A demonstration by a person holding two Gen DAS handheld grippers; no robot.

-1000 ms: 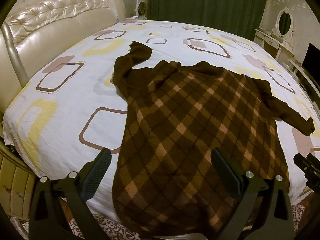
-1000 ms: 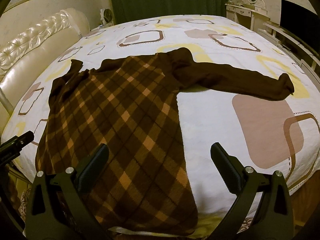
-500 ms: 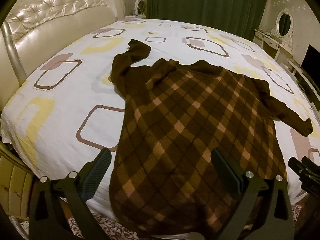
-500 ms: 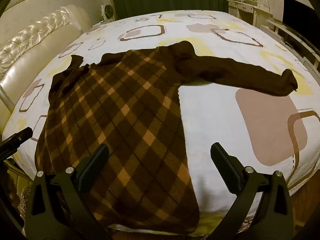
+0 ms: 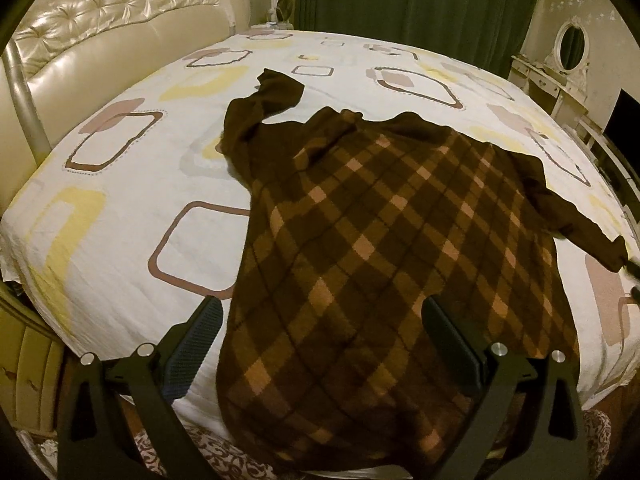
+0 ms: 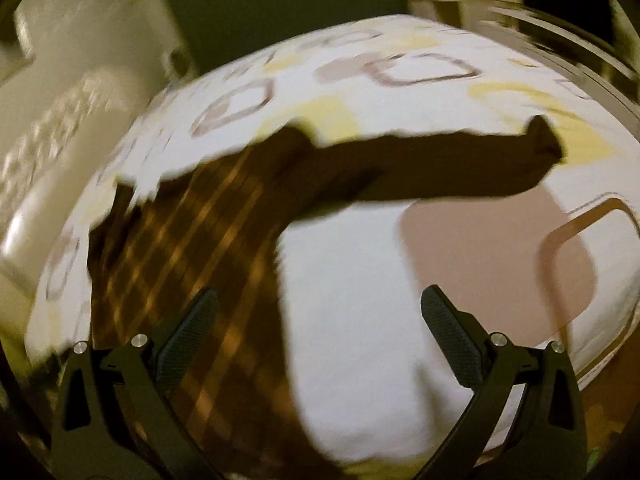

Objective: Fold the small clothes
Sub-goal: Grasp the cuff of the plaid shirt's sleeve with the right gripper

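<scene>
On the round bed with the white sheet printed in brown and yellow squares [image 5: 120, 216], the brown argyle knit sweater with plain dark sleeves [image 5: 384, 248] lies flat and spread, hem toward you at the near edge, collar away. One sleeve is crumpled upward toward the cream tufted headboard [image 5: 100, 36]; the other sleeve [image 6: 460, 168] stretches straight out to the side. Your left gripper [image 5: 320, 340] hovers low over the hem, fingers [image 5: 200, 332] spread wide and empty, one over bare sheet just beside the sweater's edge, the other over the knit. Your right gripper [image 6: 320, 336] is likewise wide open and holds nothing; it points toward the outstretched sleeve, and that view is heavily motion-blurred, so fine detail there cannot be read. Judged step: approach for a first fold, nothing yet grasped. To do it well, take the outstretched sleeve near its cuff, pinching only the single layer of knit and not the sheet beneath, then lay it across the chest. Straighten the crumpled sleeve before folding it in. Knit is likely to stretch and drag, so lift clear rather than sliding. Keep both grippers angled downward, fingers level with the bed.
</scene>
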